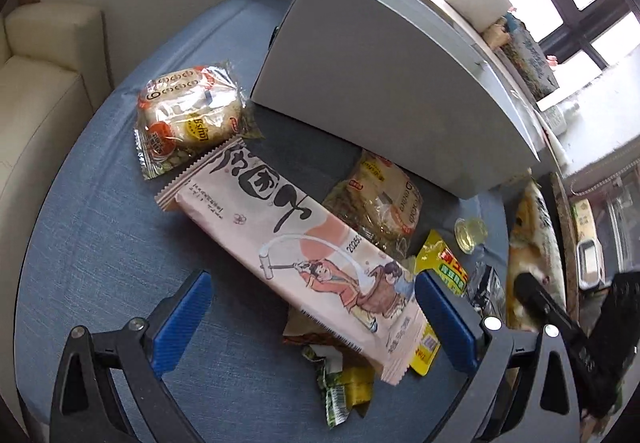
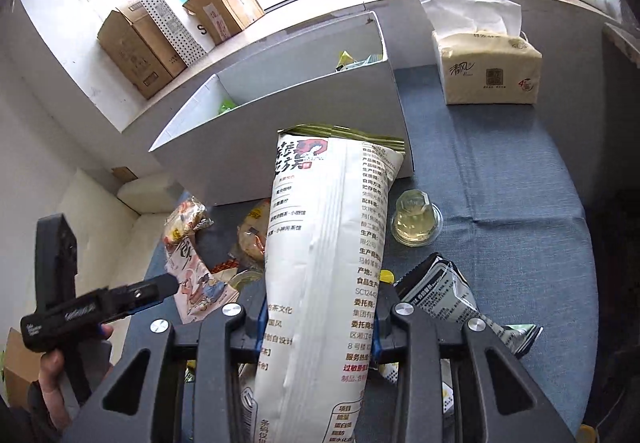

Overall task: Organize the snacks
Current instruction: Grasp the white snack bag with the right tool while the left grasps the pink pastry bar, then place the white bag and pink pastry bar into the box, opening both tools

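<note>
My left gripper [image 1: 316, 307] is open above a long pink snack packet [image 1: 292, 239] lying on the blue tablecloth [image 1: 92, 227]; its blue pads stand either side of the packet's near end. My right gripper [image 2: 320, 327] is shut on a tall white snack bag [image 2: 324, 267], held upright in front of the grey storage box [image 2: 304, 111]. The same bag shows at the right edge of the left wrist view [image 1: 534, 243]. The box holds a few small packets in two compartments.
Two clear rice-cracker packs [image 1: 188, 115] [image 1: 376, 199], a jelly cup [image 2: 416, 219], a yellow packet [image 1: 444, 263], a black-and-white packet [image 2: 444, 287] and green wrappers [image 1: 340, 391] lie on the cloth. A tissue pack [image 2: 488, 67] stands right of the box. A cream sofa [image 1: 36, 115] is left.
</note>
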Tool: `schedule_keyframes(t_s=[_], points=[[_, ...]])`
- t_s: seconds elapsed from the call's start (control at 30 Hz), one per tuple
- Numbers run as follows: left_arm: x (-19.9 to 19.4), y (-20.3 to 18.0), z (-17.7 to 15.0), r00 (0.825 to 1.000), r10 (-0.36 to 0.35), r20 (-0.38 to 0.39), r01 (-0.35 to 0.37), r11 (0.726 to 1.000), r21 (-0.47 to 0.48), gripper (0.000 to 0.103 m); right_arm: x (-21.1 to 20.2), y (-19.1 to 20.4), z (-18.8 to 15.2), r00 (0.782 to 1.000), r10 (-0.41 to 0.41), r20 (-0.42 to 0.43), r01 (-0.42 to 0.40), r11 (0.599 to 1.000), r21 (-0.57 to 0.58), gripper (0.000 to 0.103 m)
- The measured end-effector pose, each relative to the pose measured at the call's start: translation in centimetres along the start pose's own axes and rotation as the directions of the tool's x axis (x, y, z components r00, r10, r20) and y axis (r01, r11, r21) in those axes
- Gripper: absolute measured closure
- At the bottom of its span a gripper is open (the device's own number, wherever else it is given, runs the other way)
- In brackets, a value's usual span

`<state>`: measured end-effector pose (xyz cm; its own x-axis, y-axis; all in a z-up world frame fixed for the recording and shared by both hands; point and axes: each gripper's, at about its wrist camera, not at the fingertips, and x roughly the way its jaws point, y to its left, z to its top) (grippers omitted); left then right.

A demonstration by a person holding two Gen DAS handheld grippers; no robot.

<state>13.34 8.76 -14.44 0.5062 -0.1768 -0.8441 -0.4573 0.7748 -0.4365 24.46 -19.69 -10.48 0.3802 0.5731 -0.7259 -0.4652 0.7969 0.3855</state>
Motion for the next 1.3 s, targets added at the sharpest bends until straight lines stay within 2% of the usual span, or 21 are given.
schedule_keyframes(t_s=[0.13, 0.23, 0.33, 0.43, 0.47, 0.53, 0.7, 0.8, 0.97, 1.1, 1.2, 1.3], points=[[1.4, -0.5, 1.0, 0.996, 0.092, 0.003, -0.090, 0.987, -0.132, 0.000, -1.3, -0.4, -0.8, 1.000, 0.007, 0.015, -0.007, 1.000, -0.006, 0.064], [2.5, -0.7, 1.8, 0.977, 0.215, 0.007, -0.209, 0.958, -0.198, 0.000, -1.3, -0.5, -1.6, 1.000, 0.018, 0.017, -0.018, 1.000, -0.002, 0.064], [4.1, -1.2, 2.2, 0.948, 0.318, -0.012, -0.314, 0.930, -0.192, 0.002, -1.3, -0.9, -2.1, 0.999, 0.031, 0.016, -0.031, 1.000, 0.005, 0.064], [5.0, -2.1, 2.1, 0.937, 0.348, -0.003, -0.345, 0.928, -0.139, 0.020, -1.6, -1.2, -2.4, 0.999, 0.044, 0.019, -0.044, 0.999, -0.002, 0.064], [4.8, -2.4, 2.0, 0.942, 0.335, 0.006, -0.332, 0.935, -0.124, 0.031, -1.6, -1.3, -2.5, 0.999, 0.050, 0.020, -0.050, 0.999, -0.004, 0.064], [4.6, -2.7, 2.0, 0.962, 0.274, 0.012, -0.272, 0.957, -0.101, 0.045, -1.7, -1.5, -2.6, 0.998, 0.061, 0.025, -0.061, 0.998, -0.001, 0.064], [3.0, -3.9, 1.0, 0.976, 0.209, 0.052, -0.210, 0.978, 0.001, 0.046, -1.9, -2.2, -2.8, 0.996, 0.085, 0.033, -0.085, 0.996, 0.011, 0.064], [1.6, -4.9, 0.3, 0.977, 0.196, 0.087, -0.202, 0.976, 0.078, 0.046, -2.1, -2.2, -2.8, 0.995, 0.090, 0.033, -0.090, 0.996, 0.004, 0.064], [-1.3, -5.6, -0.6, 0.985, 0.115, 0.125, -0.134, 0.979, 0.156, 0.046, -2.7, -2.3, -2.9, 0.994, 0.099, 0.045, -0.099, 0.995, -0.001, 0.064], [-4.5, -6.6, -1.7, 0.979, 0.063, 0.192, -0.111, 0.961, 0.255, 0.046, -3.1, -2.0, -2.9, 0.994, 0.099, 0.052, -0.099, 0.995, -0.009, 0.064], [-7.3, -7.4, -1.5, 0.973, -0.001, 0.230, -0.071, 0.950, 0.305, 0.046, -3.5, -0.9, -2.6, 0.993, 0.106, 0.060, -0.104, 0.994, -0.035, 0.064], [-9.6, -8.7, 0.2, 0.960, -0.052, 0.275, -0.051, 0.934, 0.354, 0.046, -4.0, 0.5, -1.5, 0.990, 0.113, 0.082, -0.107, 0.991, -0.075, 0.064]])
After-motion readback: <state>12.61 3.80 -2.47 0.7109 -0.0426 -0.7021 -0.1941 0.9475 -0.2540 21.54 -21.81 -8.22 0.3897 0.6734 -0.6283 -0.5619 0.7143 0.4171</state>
